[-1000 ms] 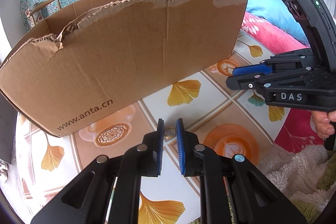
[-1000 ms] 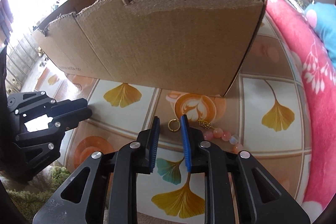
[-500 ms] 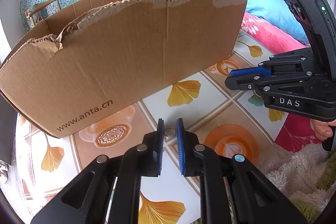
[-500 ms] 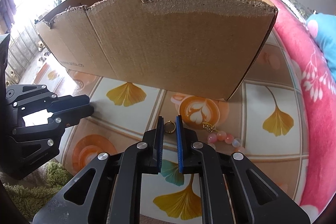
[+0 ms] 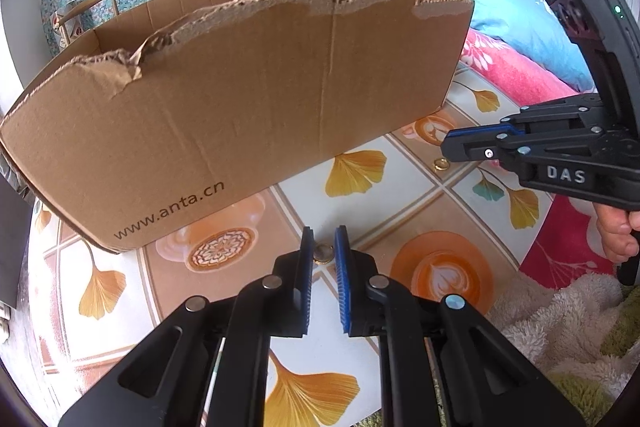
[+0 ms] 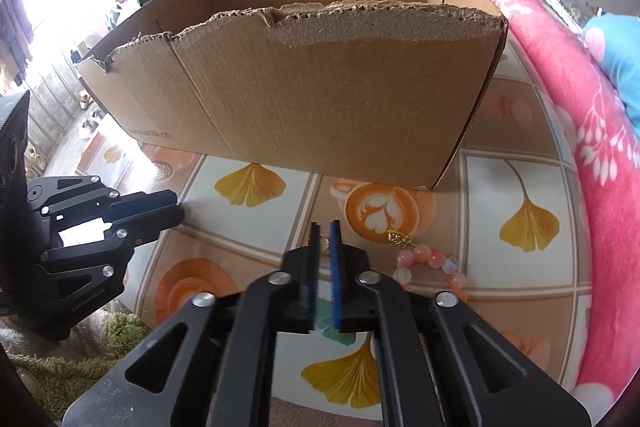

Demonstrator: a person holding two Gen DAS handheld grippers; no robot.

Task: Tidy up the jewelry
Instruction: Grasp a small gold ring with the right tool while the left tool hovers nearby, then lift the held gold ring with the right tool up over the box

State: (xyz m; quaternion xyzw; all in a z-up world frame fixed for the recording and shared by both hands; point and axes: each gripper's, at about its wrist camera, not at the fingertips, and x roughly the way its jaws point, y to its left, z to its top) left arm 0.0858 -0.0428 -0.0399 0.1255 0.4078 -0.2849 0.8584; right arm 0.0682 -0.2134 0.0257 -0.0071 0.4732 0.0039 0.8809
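Ok, left gripper: fingers slightly spread, tips either side of a gold ring lying flat on the table. Can't tell whether the pads touch it.

Right gripper: fingers nearly pressed together, narrow slit left, second ring sits in that slit at the tips. Can't tell if it's actually pinched. In the left wrist view that ring shows just under the right gripper's tip, at table level.

Bead bracelet with a gold chain end lies on the table just right of the right fingers, apart from them.

Box, open top, torn front edge, stands on the table behind both rings. Pink blanket along the right side of the table. Shaggy rug at the near edge.
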